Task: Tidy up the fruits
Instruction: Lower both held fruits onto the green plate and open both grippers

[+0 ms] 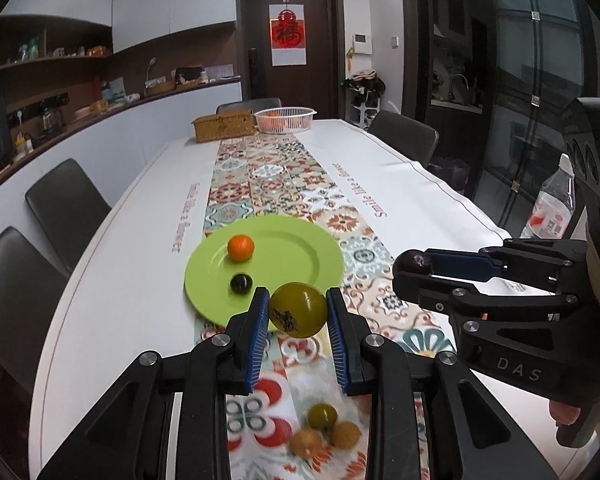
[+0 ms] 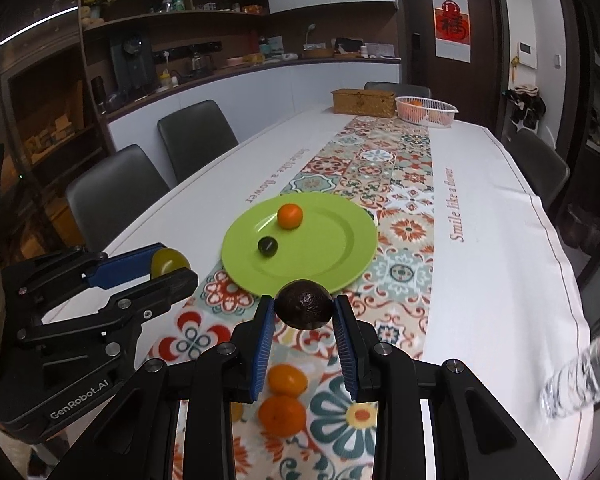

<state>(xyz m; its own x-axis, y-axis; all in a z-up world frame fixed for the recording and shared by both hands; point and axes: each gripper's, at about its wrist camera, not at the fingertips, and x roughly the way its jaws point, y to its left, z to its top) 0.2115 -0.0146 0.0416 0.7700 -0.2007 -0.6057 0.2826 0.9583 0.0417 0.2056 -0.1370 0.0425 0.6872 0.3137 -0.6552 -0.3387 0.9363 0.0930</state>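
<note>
My left gripper [image 1: 298,312] is shut on a yellow-green round fruit [image 1: 298,310] and holds it above the near rim of a green plate [image 1: 300,264]. My right gripper [image 2: 304,308] is shut on a dark brown round fruit [image 2: 305,305], also just short of the plate [image 2: 332,248]. On the plate lie a small orange [image 1: 241,247] and a small dark fruit [image 1: 241,283]. Under the left gripper lie a small green fruit [image 1: 322,416] and two tan fruits [image 1: 306,442]. Under the right gripper lie two oranges [image 2: 283,414].
A long table with a white cloth and patterned runner [image 1: 276,176]. A white basket with oranges [image 1: 285,119] and a wicker box [image 1: 224,125] stand at the far end. A water bottle [image 2: 580,376] stands at the right. Chairs line both sides.
</note>
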